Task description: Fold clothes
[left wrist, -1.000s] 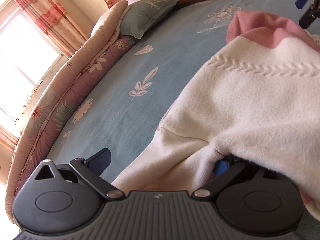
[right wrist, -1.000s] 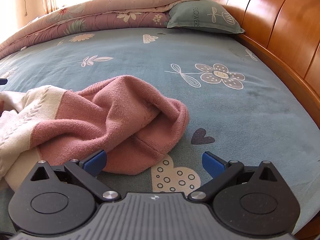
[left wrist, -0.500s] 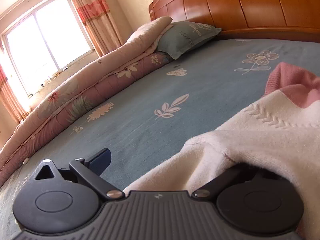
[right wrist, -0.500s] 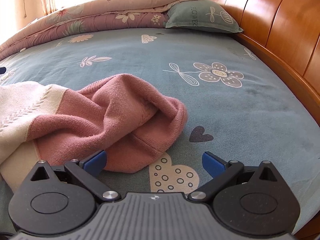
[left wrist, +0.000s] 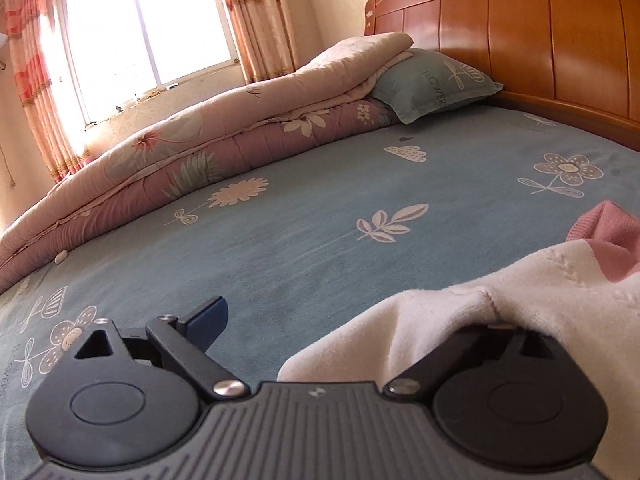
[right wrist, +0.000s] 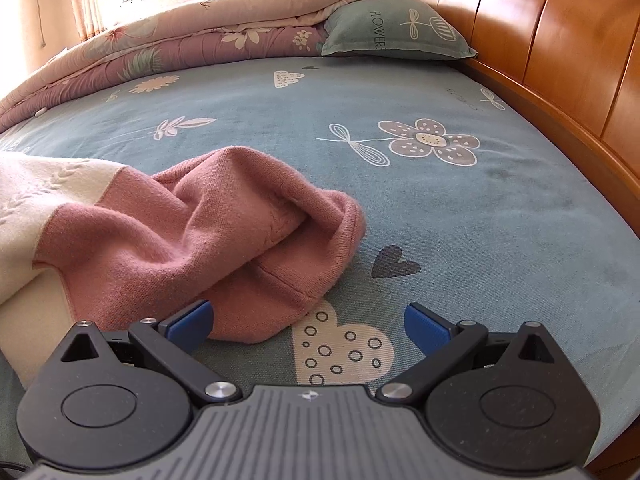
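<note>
- lifting and rolling upright, the left tool (left wrist: 360, 320), jaws spread but narrowing, carries cream sweater (left wrist: 500, 308) fabric draped over one finger, unclamped.
- right tool (right wrist: 308, 320) released, stationary near the pink sleeve (right wrist: 208, 248); fold not begun.

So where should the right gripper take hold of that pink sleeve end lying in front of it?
Probably at the cuff, the thick rounded end of the pink sleeve resting on the bed sheet. It lies up and left of the open right gripper, so come from the near side, low along the sheet, one finger under the hem and one over it.
</note>
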Tool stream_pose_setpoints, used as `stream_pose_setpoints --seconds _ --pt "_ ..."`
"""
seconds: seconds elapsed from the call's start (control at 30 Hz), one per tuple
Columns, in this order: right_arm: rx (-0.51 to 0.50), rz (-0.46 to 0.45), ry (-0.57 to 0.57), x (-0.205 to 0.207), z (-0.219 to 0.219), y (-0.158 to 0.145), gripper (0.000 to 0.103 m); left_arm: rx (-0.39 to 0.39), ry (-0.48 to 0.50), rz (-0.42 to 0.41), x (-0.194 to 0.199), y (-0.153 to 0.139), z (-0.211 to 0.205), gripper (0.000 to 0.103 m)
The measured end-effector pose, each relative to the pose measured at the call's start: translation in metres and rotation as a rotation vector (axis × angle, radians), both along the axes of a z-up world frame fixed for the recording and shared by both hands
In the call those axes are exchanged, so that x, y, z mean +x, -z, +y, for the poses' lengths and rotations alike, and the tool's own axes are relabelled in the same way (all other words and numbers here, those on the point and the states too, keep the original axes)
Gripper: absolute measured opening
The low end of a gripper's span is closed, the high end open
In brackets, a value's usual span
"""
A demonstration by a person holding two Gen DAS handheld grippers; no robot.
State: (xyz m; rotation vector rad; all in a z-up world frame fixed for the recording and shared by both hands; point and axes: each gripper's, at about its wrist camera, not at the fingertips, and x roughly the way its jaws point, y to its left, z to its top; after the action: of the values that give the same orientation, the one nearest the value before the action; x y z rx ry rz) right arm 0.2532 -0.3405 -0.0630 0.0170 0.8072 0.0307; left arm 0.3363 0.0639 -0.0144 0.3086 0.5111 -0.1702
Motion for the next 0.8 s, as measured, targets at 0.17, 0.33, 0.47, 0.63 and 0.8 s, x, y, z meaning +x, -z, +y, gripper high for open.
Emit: stream_pose_setpoints --seconds 0.17,0.33,0.47,0.63,0.8 --pt "-0.012 0.002 -0.011 0.004 0.003 0.001 0.103 -0.014 -0.127 -0.015 0.002 -0.011 0.027 0.095" --pt "-0.021 0.011 -0.015 0.016 0.005 0.002 0.103 -0.052 -0.268 -0.004 0.003 -0.015 0.062 0.095" --pt "0.024 0.051 -0.010 0.035 0.006 0.009 0.103 -0.055 -0.347 0.006 0.002 -0.014 0.084 0.095" --pt "0.092 0.054 -0.068 0.050 0.026 0.006 0.103 -0.029 -0.404 0.024 0.005 -0.011 0.103 0.095" --pt "0.140 0.136 -0.080 0.074 0.046 0.018 0.103 -0.042 -0.438 0.047 0.005 -0.008 0.115 0.095"
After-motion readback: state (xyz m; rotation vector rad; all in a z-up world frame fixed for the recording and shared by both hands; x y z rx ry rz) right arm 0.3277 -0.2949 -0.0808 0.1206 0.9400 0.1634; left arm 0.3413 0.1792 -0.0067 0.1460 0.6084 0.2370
